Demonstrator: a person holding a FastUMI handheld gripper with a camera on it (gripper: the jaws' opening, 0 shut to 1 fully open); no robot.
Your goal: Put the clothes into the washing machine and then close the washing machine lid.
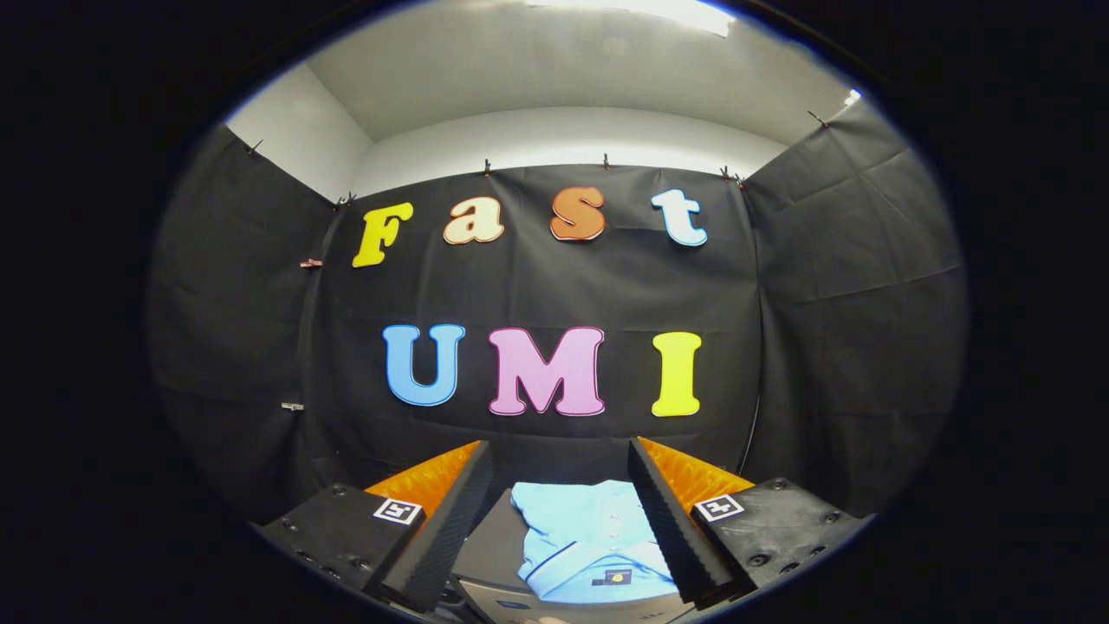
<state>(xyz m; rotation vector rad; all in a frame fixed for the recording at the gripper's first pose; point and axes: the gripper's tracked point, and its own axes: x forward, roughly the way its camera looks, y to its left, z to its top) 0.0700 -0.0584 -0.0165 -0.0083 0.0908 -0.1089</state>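
The gripper is being held with its fingers apart, clamped on nothing. Between and below them, a folded light-blue shirt is lying on a dark grey surface, perhaps the washing machine. A shallow pinch is risking the fabric unfolding and slipping.

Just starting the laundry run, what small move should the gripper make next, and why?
Probably ease the gripper down toward the light blue shirt. The fingers stand wide open with the folded shirt lying between them on a dark surface, and neither finger seems to touch it.
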